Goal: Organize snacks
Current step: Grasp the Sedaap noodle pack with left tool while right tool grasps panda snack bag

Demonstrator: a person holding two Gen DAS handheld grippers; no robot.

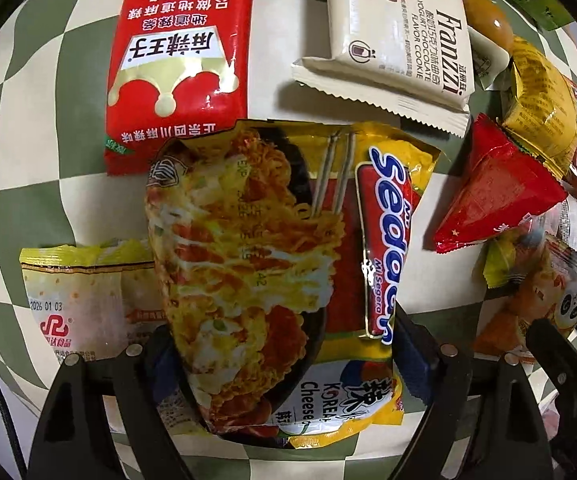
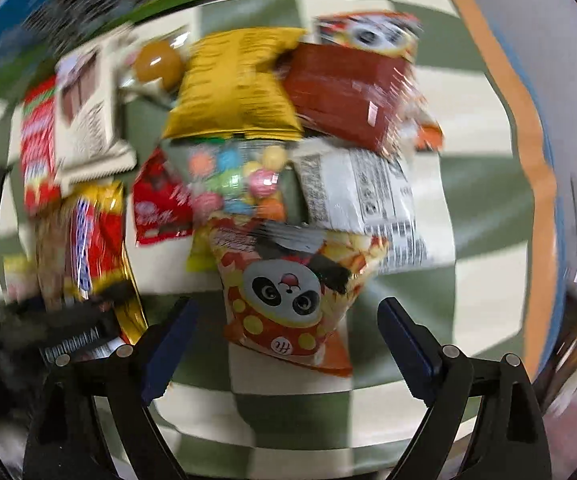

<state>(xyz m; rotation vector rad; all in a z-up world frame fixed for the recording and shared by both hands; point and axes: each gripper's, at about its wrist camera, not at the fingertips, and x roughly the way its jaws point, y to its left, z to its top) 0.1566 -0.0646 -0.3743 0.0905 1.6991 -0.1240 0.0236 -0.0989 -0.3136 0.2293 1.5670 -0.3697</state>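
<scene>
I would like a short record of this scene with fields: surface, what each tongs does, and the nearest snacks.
surface: green and cream checkered cloth
left tongs: shut on the yellow Sedaap noodle packet, which sits between the fingers
right tongs: open, holding nothing, aimed at the panda snack bag
beside noodle packet: red spicy strip packet, Franzzi cookie packet, red triangular packet
behind panda bag: bag of coloured candies
right view: blurred

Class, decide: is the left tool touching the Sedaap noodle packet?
Touching. The left wrist view shows the left tool with a finger pressed against each side of the Sedaap noodle packet.
</scene>
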